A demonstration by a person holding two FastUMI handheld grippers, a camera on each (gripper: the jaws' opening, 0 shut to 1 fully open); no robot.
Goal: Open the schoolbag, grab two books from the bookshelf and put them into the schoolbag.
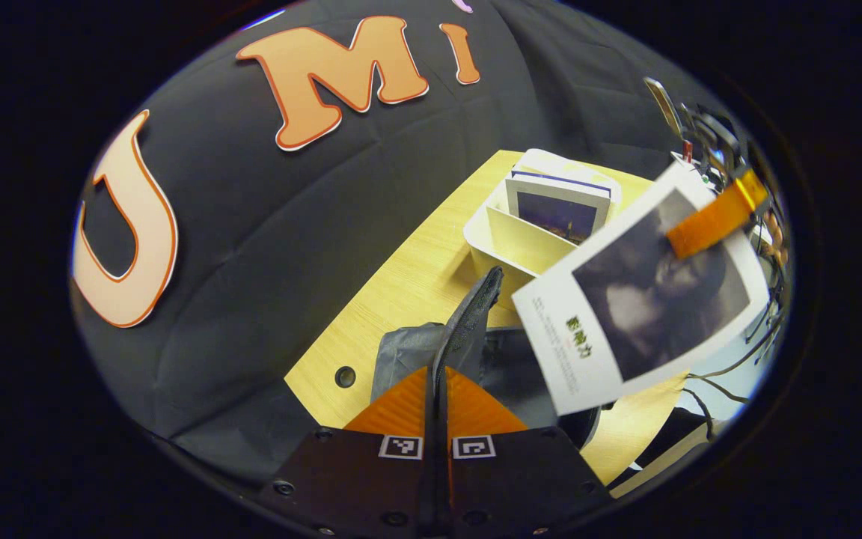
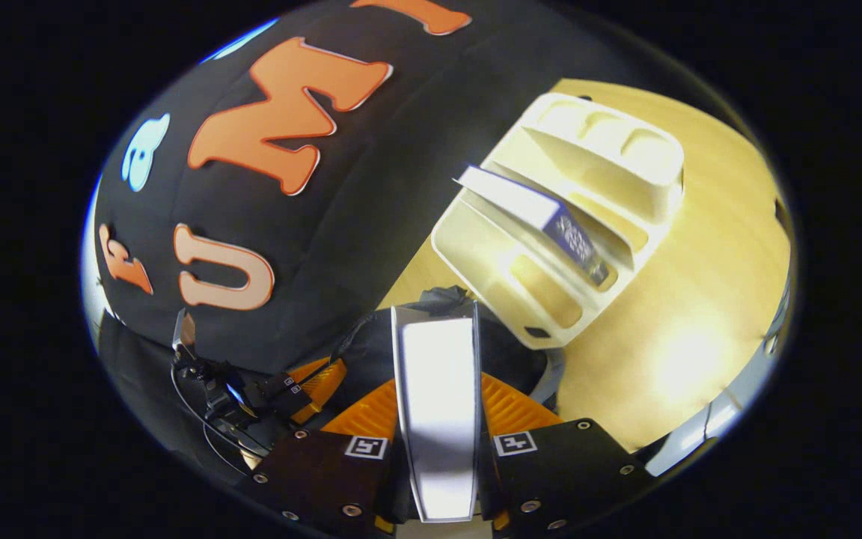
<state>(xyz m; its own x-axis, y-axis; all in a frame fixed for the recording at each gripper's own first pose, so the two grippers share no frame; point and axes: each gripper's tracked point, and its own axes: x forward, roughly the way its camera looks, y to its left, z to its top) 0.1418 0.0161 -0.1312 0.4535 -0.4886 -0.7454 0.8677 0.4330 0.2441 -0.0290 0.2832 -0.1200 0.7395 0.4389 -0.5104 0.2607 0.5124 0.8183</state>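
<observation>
- Left gripper view: the left hand-held gripper [image 1: 437,389] sits at bottom centre, its fingers closed tight on a dark flap of the bag [image 1: 468,318], which stands up edge-on from between them.
- The grey bag lies on the wooden surface [image 1: 393,299] at lower centre, just below the white rack [image 1: 513,243].
- One book [image 1: 562,209] stands upright in the rack, upper centre-right.
- At right, a second book [image 1: 648,299] with a dark cover photo hangs tilted above the bag, pinched at its upper corner by the right hand-held gripper [image 1: 711,221].
- Right gripper view: the right hand-held gripper [image 2: 437,419], bottom centre, is clamped on that book [image 2: 437,404], seen edge-on, with the dark bag [image 2: 371,352] behind it.
- The rack [image 2: 573,224] lies upper right on the surface [image 2: 670,329], the remaining book [image 2: 536,217] leaning in a slot.
- The left hand-held gripper [image 2: 304,385] shows at lower left.
</observation>
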